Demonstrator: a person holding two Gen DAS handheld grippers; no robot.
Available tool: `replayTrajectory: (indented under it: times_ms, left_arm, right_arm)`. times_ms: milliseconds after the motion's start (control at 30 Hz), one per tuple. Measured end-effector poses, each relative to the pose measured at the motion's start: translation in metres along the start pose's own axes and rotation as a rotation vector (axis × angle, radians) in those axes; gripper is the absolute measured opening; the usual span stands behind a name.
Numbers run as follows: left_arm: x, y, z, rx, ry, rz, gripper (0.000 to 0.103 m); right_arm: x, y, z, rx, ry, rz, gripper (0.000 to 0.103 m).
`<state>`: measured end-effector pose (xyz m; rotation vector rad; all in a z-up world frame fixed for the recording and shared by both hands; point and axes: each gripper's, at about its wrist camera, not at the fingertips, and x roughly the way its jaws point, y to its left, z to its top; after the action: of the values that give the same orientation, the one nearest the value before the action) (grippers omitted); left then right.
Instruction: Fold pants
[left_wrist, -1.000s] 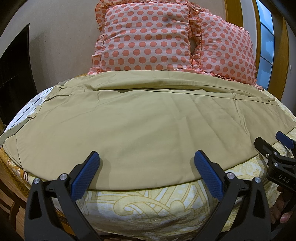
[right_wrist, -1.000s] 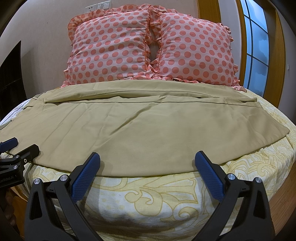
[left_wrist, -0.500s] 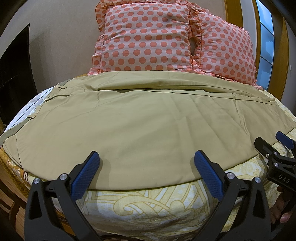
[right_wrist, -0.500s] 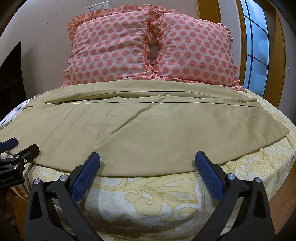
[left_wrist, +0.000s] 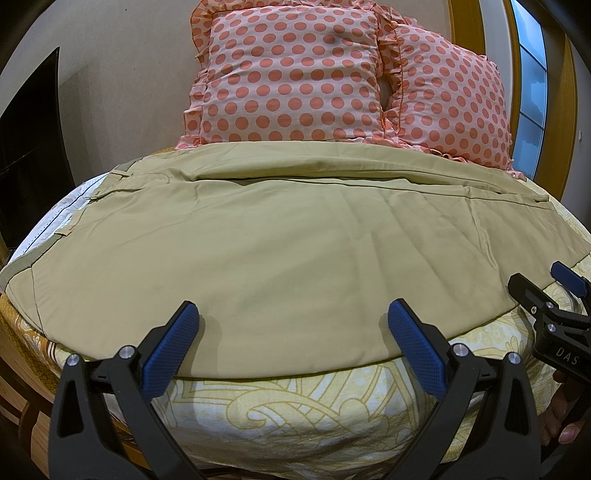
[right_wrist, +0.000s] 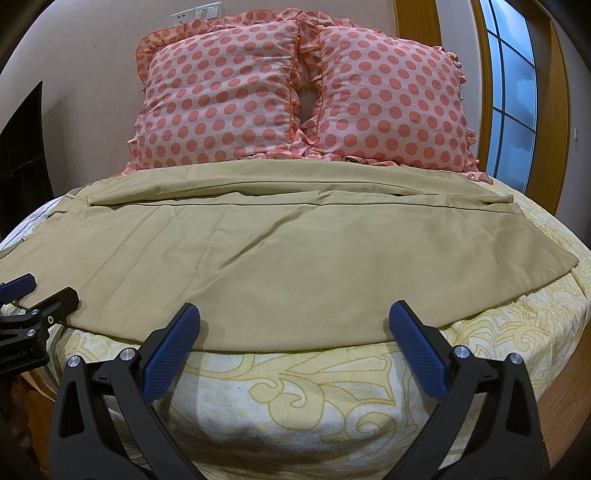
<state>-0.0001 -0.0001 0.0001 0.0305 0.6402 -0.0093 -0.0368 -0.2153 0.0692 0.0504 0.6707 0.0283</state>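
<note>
On the bed (left_wrist: 280, 413), over a yellow patterned sheet (right_wrist: 295, 391), khaki pants (left_wrist: 280, 258) are lying flat and spread sideways, waistband toward the left, leg hems toward the right. One leg is sitting behind the other, with a seam line between them running left to right.

Behind the pants, two pink polka-dot pillows (right_wrist: 295, 96) are leaning against the beige wall (right_wrist: 92, 55), side by side and touching, their lower frills just meeting the far edge of the pants. A wall socket plate (right_wrist: 195, 13) is showing above them. A window with a wooden frame (right_wrist: 513, 92) is standing at the right, a dark panel (left_wrist: 29, 147) at the left.

The left gripper (left_wrist: 291, 339) is hovering at the near edge of the bed, jaws spread wide, blue pads (left_wrist: 171, 347) over the near hem of the pants, nothing between them. The right gripper (right_wrist: 293, 341) is hovering the same way further right, jaws wide apart, gripping nothing. Each gripper is showing in the other's view at the side edge, close to the near pants edge.

The near pants edge is running just inside the mattress front, with bare sheet below it. The right hem corner (right_wrist: 569, 262) is lying on the sheet, with open sheet beyond it. The pants surface is lying bare.
</note>
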Motion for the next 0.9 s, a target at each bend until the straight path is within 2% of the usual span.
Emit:
replayTrajectory:
  times_ms: [900]
  left_arm:
    - [-0.0001,0.0000,-0.0001,0.001,-0.002,0.000,0.101]
  right_arm:
    - [0.0015,-0.0023,-0.0011,-0.009,0.017,0.015,0.102]
